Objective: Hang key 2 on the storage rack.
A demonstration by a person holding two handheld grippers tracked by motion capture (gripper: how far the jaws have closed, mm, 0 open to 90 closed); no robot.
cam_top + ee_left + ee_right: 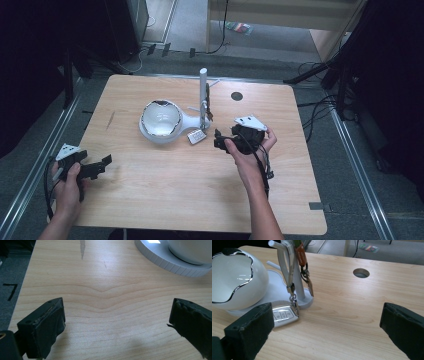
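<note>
Nearby, key fob [283, 315] beside stand [298, 285]

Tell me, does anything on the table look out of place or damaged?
Slightly: the car key fob lies on the table beside the white stand, though its strap hangs from the stand. Nothing looks spilled or broken.

The pale wooden tabletop [165, 190] lies bare across its near half, so both the left gripper [102, 165] and the right gripper [218, 140], jaws spread wide, have open room around them. Toward the middle, a white egg-shaped bowl with a jagged chrome rim [160, 120] on its flat white stand [187, 121] blocks the way, with an upright white post [203, 95] behind. A silver car key fob [283, 315] lies just beside the post's foot, hanging straps [287, 267] crowding it. A small round hole [237, 96] marks the far side.
</note>
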